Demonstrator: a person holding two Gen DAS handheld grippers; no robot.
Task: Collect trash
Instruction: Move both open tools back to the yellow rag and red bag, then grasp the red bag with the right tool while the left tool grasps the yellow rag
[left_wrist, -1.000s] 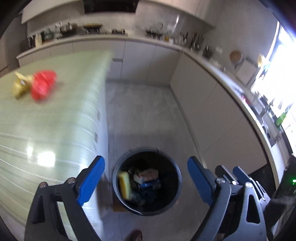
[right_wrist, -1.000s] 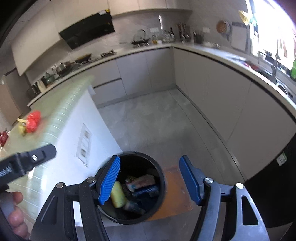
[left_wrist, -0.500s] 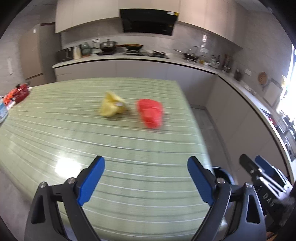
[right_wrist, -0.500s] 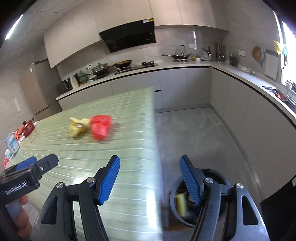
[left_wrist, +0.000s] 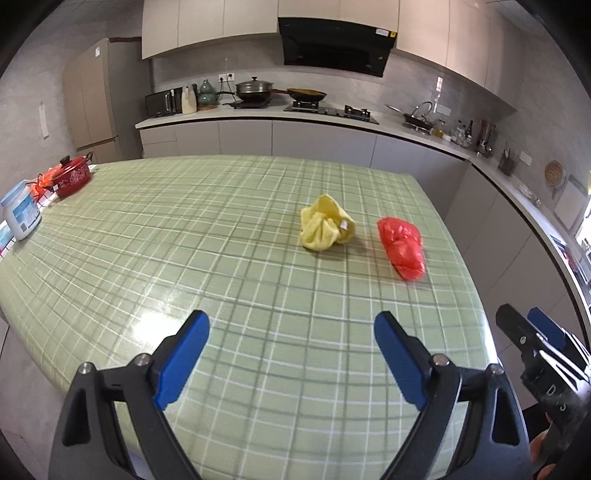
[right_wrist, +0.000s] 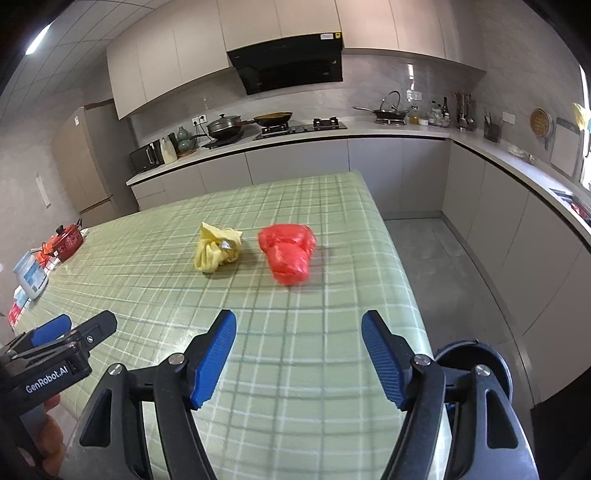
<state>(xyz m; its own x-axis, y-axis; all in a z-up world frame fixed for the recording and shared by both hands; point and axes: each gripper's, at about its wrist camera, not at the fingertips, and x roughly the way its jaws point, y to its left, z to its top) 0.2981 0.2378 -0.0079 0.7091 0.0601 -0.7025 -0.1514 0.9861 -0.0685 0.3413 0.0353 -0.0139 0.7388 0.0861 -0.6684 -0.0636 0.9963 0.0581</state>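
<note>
Now the crumpled yellow cloth wad (left_wrist: 327, 224) and glossy red plastic bag (left_wrist: 402, 248) lie near each other on the green checked bench (left_wrist: 221, 229). Left gripper (left_wrist: 291, 357) fingers wide apart, empty; right gripper (right_wrist: 298, 358) fingers opening, nothing between.

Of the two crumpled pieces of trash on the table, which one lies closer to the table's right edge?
The red plastic bag; the yellow wad lies to its left, further inside the table.

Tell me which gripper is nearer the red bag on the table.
Right. The right gripper faces the red bag almost straight ahead, jaws opening and empty. The left gripper sits further left, the bag off to its right.
</note>
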